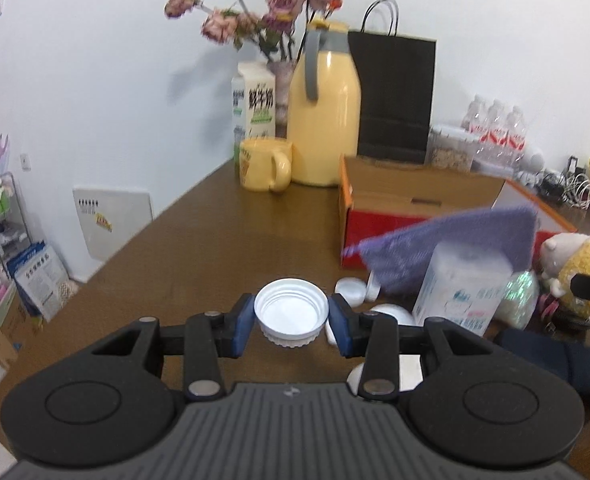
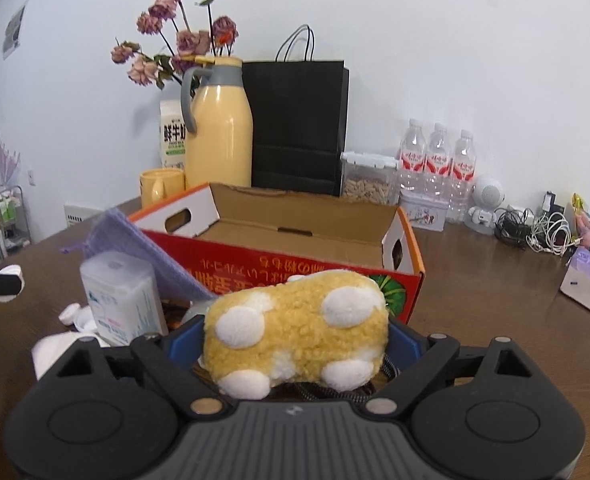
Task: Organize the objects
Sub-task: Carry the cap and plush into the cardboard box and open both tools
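My left gripper (image 1: 291, 320) is shut on a white screw lid (image 1: 291, 312), held open side up above the brown table (image 1: 215, 240). My right gripper (image 2: 295, 344) is shut on a yellow plush toy with white spots (image 2: 295, 328), held in front of the open red and orange cardboard box (image 2: 295, 240). The box also shows in the left wrist view (image 1: 415, 204), and the plush at its right edge (image 1: 579, 264). A purple cloth (image 1: 455, 240) leans on the box over a white plastic container (image 1: 463, 284). Small white caps (image 1: 351, 292) lie beside it.
At the back stand a yellow thermos jug (image 1: 323, 120), a yellow mug (image 1: 265, 170), a milk carton (image 1: 255, 100), a vase of flowers (image 1: 255, 20) and a black paper bag (image 1: 395, 96). Water bottles (image 2: 439, 160), a snack jar (image 2: 369, 178), cables (image 2: 543, 232) and a tissue pack (image 2: 587, 280) are at right.
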Tool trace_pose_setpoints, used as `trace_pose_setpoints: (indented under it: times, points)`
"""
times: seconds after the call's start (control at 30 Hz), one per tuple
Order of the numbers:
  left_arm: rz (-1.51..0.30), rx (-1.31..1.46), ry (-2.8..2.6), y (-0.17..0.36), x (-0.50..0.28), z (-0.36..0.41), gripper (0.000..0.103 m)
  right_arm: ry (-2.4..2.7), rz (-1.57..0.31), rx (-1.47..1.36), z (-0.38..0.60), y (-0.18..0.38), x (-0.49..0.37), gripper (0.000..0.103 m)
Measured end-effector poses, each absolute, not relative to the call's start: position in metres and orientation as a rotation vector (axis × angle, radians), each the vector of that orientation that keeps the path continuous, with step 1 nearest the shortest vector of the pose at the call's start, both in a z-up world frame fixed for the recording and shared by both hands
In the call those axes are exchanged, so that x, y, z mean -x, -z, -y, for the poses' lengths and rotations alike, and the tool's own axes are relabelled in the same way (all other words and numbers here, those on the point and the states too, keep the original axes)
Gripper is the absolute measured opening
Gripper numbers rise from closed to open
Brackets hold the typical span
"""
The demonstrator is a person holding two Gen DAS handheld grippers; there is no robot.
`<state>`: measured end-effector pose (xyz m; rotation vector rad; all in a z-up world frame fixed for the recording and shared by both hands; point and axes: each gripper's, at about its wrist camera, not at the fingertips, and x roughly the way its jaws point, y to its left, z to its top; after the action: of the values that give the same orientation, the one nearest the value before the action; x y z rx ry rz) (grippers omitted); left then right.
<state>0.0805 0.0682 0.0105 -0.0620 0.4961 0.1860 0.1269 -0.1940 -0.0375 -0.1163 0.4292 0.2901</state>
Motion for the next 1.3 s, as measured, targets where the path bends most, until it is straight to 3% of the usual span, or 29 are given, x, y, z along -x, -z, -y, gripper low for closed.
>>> trace_pose_setpoints:
  times: [0.3,0.67,1.3]
  points:
    - [-0.409,0.011,-0.111,-0.061,-0.098,-0.050,0.041,-0.301,-0.380,0.091,0.203,0.006,-0.130,0.091]
    - [-0.440,-0.004,-0.025,-0.104,-0.173,-0.021,0.041,-0.295,-0.386,0.034,0.215,-0.031,-0.188,0.091]
    - [-0.669,-0.041,-0.011,-0.085,-0.316,0.023,0.041,-0.285,-0.530,0.066,0.186,-0.018,-0.318,0.091]
